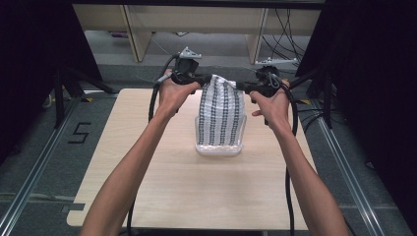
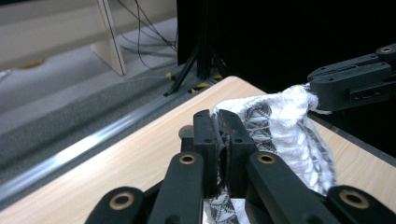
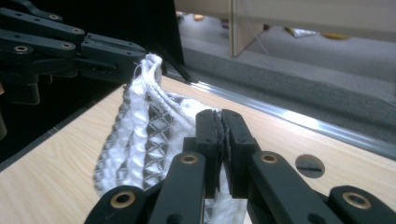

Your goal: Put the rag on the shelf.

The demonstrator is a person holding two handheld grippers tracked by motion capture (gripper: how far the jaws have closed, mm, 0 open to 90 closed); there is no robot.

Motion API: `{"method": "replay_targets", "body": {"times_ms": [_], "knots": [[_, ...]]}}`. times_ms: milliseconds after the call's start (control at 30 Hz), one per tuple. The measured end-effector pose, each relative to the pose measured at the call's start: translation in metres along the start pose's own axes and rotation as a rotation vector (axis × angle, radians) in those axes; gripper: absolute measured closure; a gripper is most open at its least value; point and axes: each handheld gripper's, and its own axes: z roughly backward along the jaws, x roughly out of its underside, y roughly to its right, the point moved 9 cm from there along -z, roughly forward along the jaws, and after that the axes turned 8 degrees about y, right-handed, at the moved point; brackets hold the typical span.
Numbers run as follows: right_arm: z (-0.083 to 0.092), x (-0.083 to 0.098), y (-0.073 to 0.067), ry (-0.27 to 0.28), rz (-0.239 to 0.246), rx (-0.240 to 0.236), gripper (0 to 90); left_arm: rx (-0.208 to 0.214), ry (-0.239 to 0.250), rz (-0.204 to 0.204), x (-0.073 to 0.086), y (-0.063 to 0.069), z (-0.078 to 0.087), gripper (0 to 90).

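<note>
**Inspector:** State the position of the cloth.

**Assessor:** A white cloth with dark patterned stripes [image 1: 221, 115] hangs upright over the middle of the wooden table [image 1: 147, 196]. Its lower end sits inside a clear plastic container [image 1: 219, 148]. Its top edge is stretched between the two grippers.

**Inspector:** And the grippers?

**Assessor:** The left gripper [image 1: 202, 78] has its jaws pressed together on one upper corner of the cloth; in the left gripper view the fabric is pinched between them [image 2: 219, 140]. The right gripper [image 1: 241, 86] is likewise clamped on the opposite corner, fabric caught in the seam of the jaws [image 3: 220, 140]. Each view also shows the other gripper gripping the far corner.

**Inspector:** Why held so?

**Assessor:** My judgement: two corner grips spread the top edge, so the cloth hangs flat and can be lowered into, or drawn out of, the container without bunching. Which of these is intended I cannot tell.

**Inspector:** Any doubt?

**Assessor:** The container's far rim is hidden by the cloth; how much fabric lies inside is unclear.
</note>
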Motion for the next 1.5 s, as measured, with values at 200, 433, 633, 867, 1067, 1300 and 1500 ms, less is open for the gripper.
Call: {"method": "replay_targets", "body": {"times_ms": [200,433,633,867,1067,1300,1500], "knots": [[-0.018,0.009,0.013,-0.035,-0.019,0.016,86.4,-0.002,-0.041,0.040,0.019,-0.009,-0.017,86.0],[-0.030,0.016,0.022,-0.057,-0.026,0.032,86.3,-0.016,-0.071,0.061,0.031,-0.013,-0.023,86.0],[-0.041,0.025,0.025,-0.094,-0.076,0.049,86.0,-0.029,-0.101,0.091,0.043,-0.022,-0.023,85.8],[-0.051,0.035,0.031,-0.130,-0.092,0.064,82.6,-0.015,-0.163,0.107,0.060,-0.022,-0.028,84.5],[-0.055,0.045,0.037,-0.156,-0.124,0.078,67.5,-0.003,-0.207,0.140,0.066,-0.019,-0.029,64.4],[-0.046,0.042,0.041,-0.144,-0.128,0.077,62.4,-0.045,-0.217,0.180,0.063,-0.024,-0.020,45.2],[-0.034,0.034,0.043,-0.103,-0.112,0.064,60.9,-0.058,-0.207,0.183,0.062,-0.027,-0.011,39.8]]}}
